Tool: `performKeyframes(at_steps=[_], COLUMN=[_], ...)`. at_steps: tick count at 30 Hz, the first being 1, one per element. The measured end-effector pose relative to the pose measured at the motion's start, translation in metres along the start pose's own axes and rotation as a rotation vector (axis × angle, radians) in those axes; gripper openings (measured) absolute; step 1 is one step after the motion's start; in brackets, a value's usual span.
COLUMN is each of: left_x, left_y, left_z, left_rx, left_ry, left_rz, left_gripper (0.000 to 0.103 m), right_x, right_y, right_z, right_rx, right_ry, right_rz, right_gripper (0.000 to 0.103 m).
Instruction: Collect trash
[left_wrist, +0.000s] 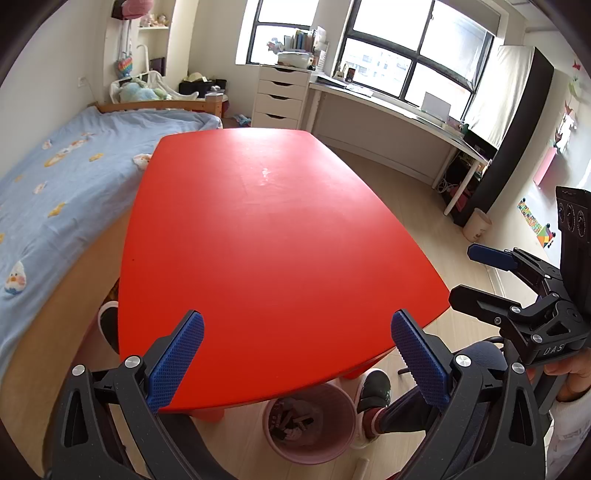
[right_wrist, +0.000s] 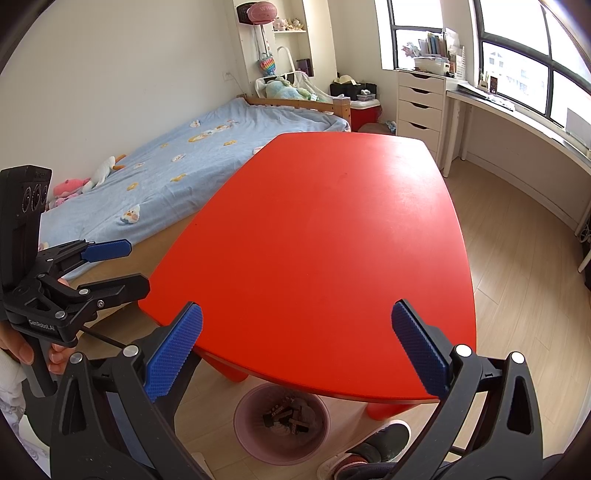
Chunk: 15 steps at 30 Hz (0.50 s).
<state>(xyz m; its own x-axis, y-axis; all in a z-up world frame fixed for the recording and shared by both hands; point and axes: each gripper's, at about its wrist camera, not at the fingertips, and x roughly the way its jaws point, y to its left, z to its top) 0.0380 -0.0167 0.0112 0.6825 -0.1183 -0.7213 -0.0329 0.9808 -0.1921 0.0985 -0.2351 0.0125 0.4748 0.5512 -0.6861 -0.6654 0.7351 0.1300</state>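
A bedroom with a blue-covered bed (left_wrist: 55, 184), a white drawer unit (left_wrist: 282, 96) and a long window desk surrounds a red worktop (left_wrist: 273, 240). In the left wrist view, the left tool (left_wrist: 295, 362) hangs over the worktop's near edge with its blue-padded fingers (left_wrist: 177, 362) spread wide and nothing between them. Just below and ahead of it, partly under the worktop's edge, a pink waste bin (left_wrist: 308, 424) stands on the wooden floor with dark scraps of trash (left_wrist: 291, 421) inside; a shoe (left_wrist: 373, 391) sits beside the bin. Off to this tool's right, the right tool (left_wrist: 476, 273) is held by a hand (left_wrist: 569, 373), its fingers apart. In the right wrist view, the right tool (right_wrist: 297, 354) likewise hangs over the near edge, spread and empty, the bin (right_wrist: 282, 424) just beneath it. The left tool (right_wrist: 129, 266) shows to its left, open.
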Motion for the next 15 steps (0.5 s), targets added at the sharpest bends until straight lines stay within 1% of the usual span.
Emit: performKeyframes(at_steps=[15], left_x=[0.001], left_y=[-0.0022], left_z=[-0.0012], left_rx=[-0.005], left_ry=[0.001], left_rz=[-0.002], left_gripper=[0.097], right_x=[0.0011], right_y=[0.0004], right_z=[-0.0005], right_rx=[-0.001], right_ry=[0.002], right_rz=[0.0], right_gripper=[0.1])
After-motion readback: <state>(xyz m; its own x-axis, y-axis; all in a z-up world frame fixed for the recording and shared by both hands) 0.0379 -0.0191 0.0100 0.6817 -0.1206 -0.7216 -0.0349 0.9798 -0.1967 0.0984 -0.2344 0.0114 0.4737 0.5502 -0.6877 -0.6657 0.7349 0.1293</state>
